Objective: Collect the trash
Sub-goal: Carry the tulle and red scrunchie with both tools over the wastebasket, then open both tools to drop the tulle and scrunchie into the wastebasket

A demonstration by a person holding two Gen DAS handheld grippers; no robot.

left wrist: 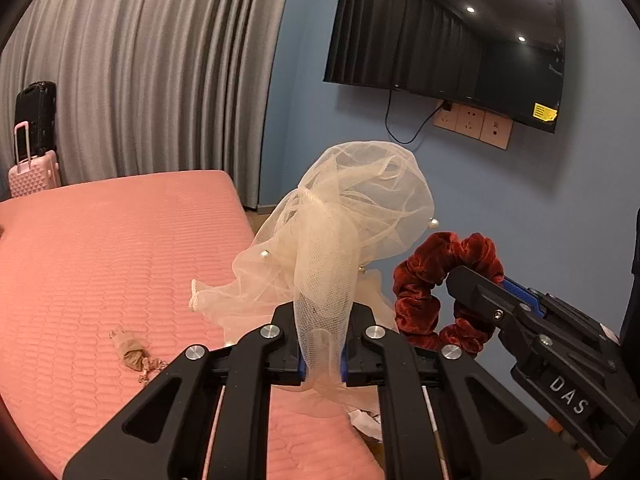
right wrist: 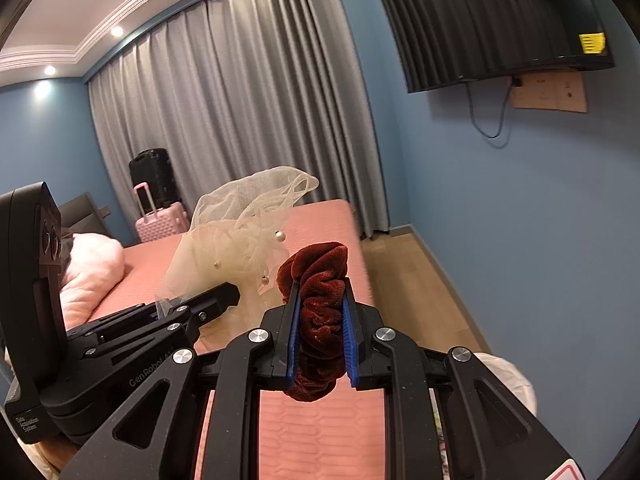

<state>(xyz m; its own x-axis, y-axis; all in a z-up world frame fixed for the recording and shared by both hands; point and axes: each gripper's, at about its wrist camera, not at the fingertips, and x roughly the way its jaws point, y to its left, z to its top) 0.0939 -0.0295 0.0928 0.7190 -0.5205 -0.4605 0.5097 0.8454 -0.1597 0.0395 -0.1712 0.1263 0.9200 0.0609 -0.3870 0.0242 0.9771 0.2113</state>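
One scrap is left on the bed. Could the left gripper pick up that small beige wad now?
Probably not: the left gripper is shut on the cream tulle, raised above the beige wad on the pink mattress.

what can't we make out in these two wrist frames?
- Cream tulle mesh bundle with pearls: its lower end, left wrist view, is hidden between the left claw pads.
- Dark red velvet scrunchie: right wrist view, the right claw pads cover its sides.
- Small beige crumpled scrap on the pink quilted mattress: too small to identify.
- No bin in either view.
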